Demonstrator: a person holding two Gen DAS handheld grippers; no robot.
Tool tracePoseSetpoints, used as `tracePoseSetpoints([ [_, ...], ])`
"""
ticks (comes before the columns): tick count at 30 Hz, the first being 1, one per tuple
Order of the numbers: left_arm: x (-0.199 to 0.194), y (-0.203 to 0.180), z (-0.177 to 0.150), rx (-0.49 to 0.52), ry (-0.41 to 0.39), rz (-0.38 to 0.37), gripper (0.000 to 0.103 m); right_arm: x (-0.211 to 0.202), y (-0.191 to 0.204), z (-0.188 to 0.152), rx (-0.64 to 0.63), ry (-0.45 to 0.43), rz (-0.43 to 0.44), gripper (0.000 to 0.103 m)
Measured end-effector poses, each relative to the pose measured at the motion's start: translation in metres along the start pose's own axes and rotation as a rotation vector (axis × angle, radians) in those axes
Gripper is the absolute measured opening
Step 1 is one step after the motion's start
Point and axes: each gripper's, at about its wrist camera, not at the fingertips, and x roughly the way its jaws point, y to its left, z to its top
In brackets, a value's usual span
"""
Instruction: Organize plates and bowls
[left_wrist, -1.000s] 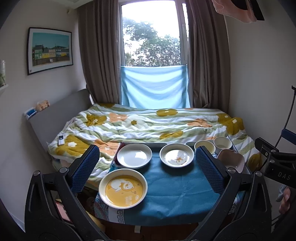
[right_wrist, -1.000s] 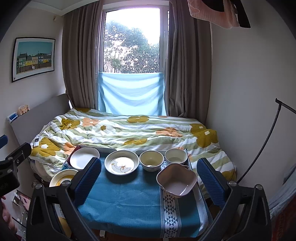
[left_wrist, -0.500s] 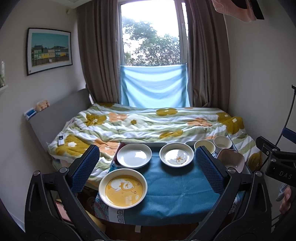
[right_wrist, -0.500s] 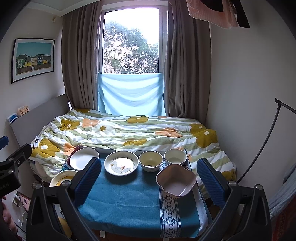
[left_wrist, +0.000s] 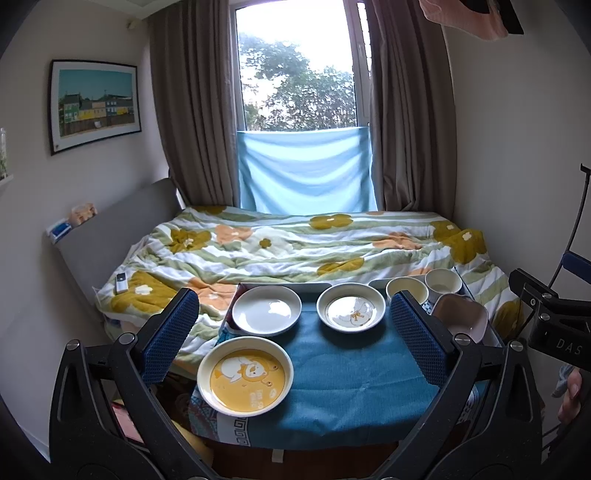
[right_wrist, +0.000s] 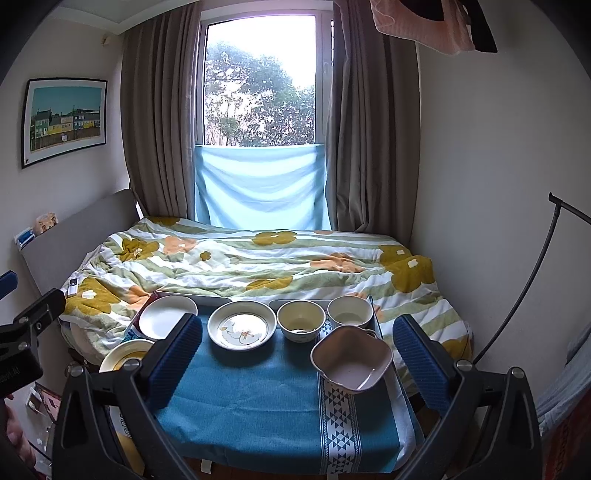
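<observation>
On a blue cloth stand a yellow bear plate (left_wrist: 246, 380), a plain white plate (left_wrist: 266, 310), a white plate with a duck drawing (left_wrist: 351, 312), two cream bowls (right_wrist: 301, 320) (right_wrist: 349, 311) and a pink square bowl (right_wrist: 351, 357). My left gripper (left_wrist: 295, 332) is open and empty, held above and in front of the table's near left. My right gripper (right_wrist: 295, 354) is open and empty, above the table's near edge. The yellow plate shows at the left in the right wrist view (right_wrist: 123, 354).
The small table (right_wrist: 258, 417) stands against a bed with a flowered quilt (right_wrist: 258, 266). Two grey trays (right_wrist: 210, 298) lie at the table's far edge under the dishes. A black lamp stand (right_wrist: 517, 295) rises at the right. A wall is close at the right.
Both grippers have barely shifted; the dishes stand where they were.
</observation>
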Motion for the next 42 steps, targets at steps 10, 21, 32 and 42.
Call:
tracePoseSetpoints([
  [10, 0.0, -0.001, 0.0, 0.001, -0.001, -0.002, 0.103, 0.001, -0.001, 0.0, 0.001, 0.002, 0.0, 0.103],
  [21, 0.0, -0.002, 0.0, 0.001, -0.001, -0.002, 0.103, 0.002, -0.007, -0.001, 0.003, 0.001, -0.002, 0.103],
  [32, -0.001, -0.006, 0.0, 0.003, -0.011, 0.005, 0.103, 0.003, -0.015, 0.0, 0.006, -0.005, -0.005, 0.103],
  [42, 0.002, -0.006, 0.002, -0.021, 0.006, 0.003, 0.103, 0.007, -0.016, 0.006, -0.008, 0.004, 0.004, 0.103],
])
